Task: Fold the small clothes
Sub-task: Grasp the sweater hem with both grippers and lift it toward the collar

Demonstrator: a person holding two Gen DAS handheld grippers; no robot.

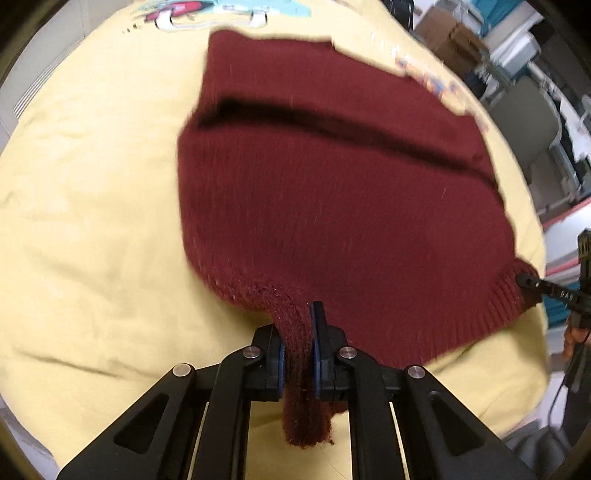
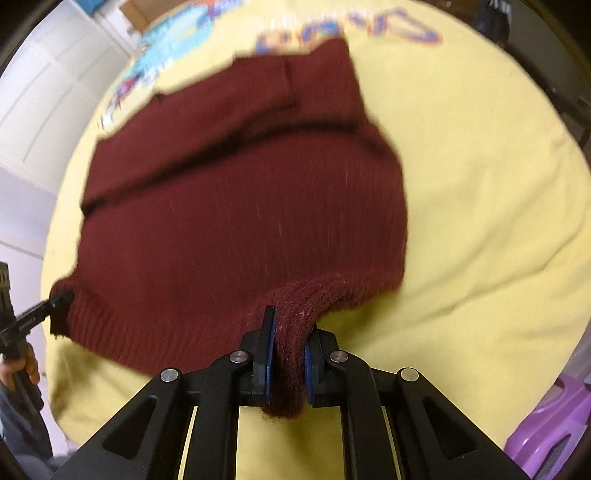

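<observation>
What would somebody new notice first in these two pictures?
A dark red knit sweater fills the middle of both views, spread on a yellow cloth. The left gripper and the right gripper each pinch a corner of its ribbed hem, nearest the cameras.

Yellow printed sheet (image 1: 92, 192) underneath, cardboard boxes (image 1: 448, 27) and a grey chair (image 1: 524, 122) beyond, white door (image 2: 44, 96), purple plastic thing (image 2: 554, 424) nearby.
</observation>
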